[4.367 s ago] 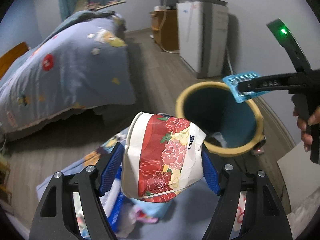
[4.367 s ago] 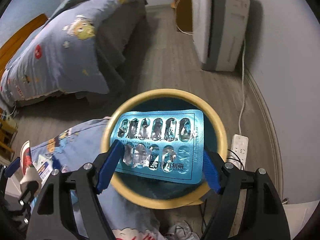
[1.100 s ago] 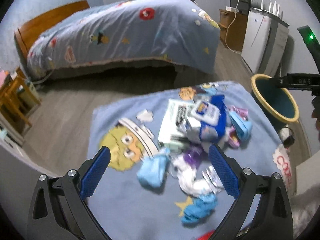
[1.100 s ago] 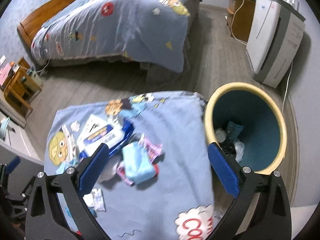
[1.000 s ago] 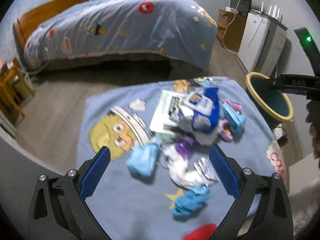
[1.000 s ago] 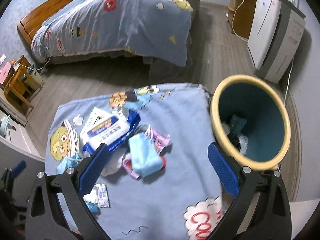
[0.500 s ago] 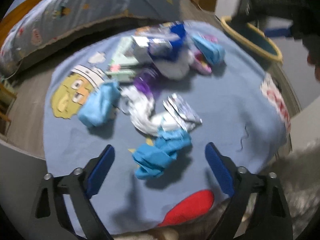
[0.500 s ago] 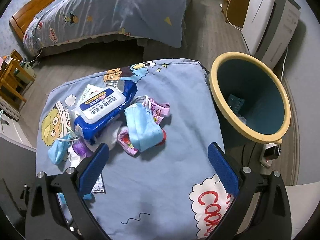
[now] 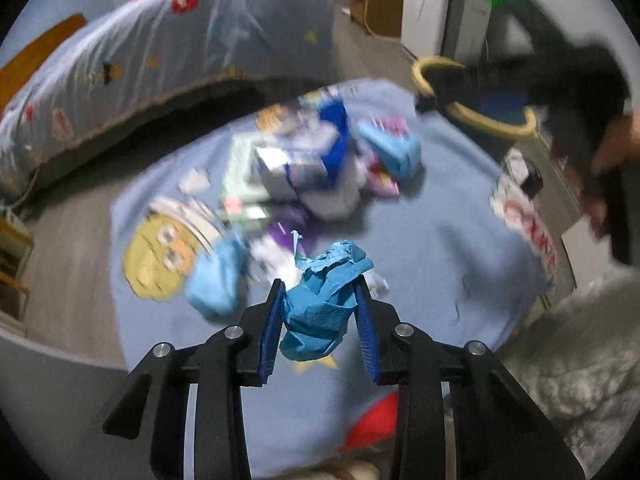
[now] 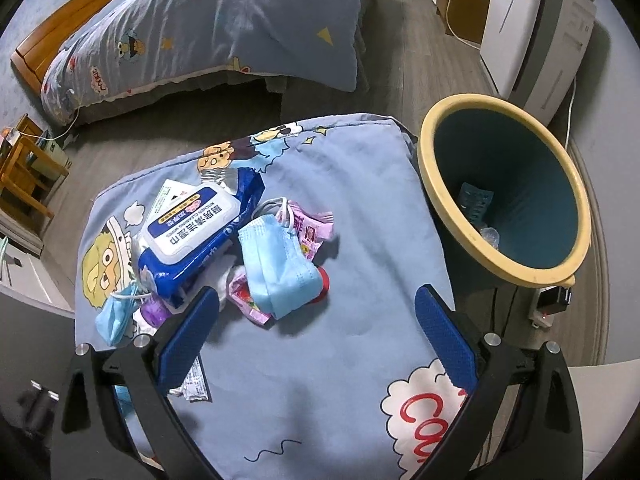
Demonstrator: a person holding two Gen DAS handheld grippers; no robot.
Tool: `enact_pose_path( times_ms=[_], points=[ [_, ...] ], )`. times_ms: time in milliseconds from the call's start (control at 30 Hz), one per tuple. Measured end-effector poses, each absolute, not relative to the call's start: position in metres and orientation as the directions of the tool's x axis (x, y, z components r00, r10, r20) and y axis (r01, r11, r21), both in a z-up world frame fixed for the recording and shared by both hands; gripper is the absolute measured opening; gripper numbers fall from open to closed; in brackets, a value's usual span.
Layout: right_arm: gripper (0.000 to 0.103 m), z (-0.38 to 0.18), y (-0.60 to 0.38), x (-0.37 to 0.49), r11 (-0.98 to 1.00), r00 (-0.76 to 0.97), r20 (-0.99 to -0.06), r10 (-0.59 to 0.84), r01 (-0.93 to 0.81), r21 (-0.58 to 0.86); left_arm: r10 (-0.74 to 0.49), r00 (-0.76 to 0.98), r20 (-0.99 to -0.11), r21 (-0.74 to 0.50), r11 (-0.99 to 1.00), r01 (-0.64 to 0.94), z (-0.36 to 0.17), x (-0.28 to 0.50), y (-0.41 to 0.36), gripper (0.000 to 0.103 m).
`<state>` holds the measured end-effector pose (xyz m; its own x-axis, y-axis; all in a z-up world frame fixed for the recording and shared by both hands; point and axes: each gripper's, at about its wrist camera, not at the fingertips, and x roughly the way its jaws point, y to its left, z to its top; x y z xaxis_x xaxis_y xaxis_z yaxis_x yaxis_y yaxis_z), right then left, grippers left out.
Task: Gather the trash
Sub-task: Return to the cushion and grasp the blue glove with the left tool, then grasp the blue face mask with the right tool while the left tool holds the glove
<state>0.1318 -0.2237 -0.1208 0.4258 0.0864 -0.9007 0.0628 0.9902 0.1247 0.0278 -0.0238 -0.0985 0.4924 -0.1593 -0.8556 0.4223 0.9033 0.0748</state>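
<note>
My left gripper is shut on a crumpled blue tissue and holds it above the blue cartoon cloth. My right gripper is open and empty above the cloth, over a blue face mask. A pile of trash lies on the cloth: a blue wet-wipes pack, pink wrappers, a second blue mask and a foil packet. The yellow-rimmed teal bin stands at the right of the cloth, with a blister pack inside.
A bed with a blue cartoon quilt stands behind the cloth. A white appliance stands by the wall behind the bin. A power strip lies on the floor beside the bin. Wooden furniture is at far left.
My left gripper dropped the red paper cup earlier, came down over the pile and shut on the blue tissue. My right gripper released the blister pack into the bin and moved over the cloth.
</note>
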Motion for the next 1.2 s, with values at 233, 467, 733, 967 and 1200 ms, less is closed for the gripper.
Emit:
enact_pose_path(
  times_ms=[233,467,733,967,1200],
  points=[
    [0.096,-0.136,-0.219,0.144,0.996,0.413,-0.908,0.072,0.023,0.09,-0.135,0.577,-0.806,0.107,0.925,0.366,-0.06,0.072,-0.003,0.036],
    [0.091,-0.158,-0.205,0.155,0.997,0.371,-0.925,0.08,-0.032,0.073,-0.164,0.563,-0.81,-0.013,0.965,0.261,-0.086,0.103,0.02,0.036],
    [0.046,-0.18,-0.187,0.16,0.993,0.293,-0.951,0.1,-0.082,0.079,-0.149,0.549,-0.822,0.0,0.965,0.263,-0.094,0.11,0.022,0.036],
    [0.026,-0.167,-0.185,0.157,0.991,0.307,-0.944,0.117,-0.09,0.094,-0.148,0.553,-0.82,-0.005,0.967,0.253,-0.094,0.111,0.025,0.036],
    [0.025,-0.135,-0.184,0.153,0.985,0.369,-0.915,0.161,-0.116,0.126,-0.143,0.567,-0.811,0.01,0.966,0.257,-0.09,0.108,0.021,0.036]
  ],
)
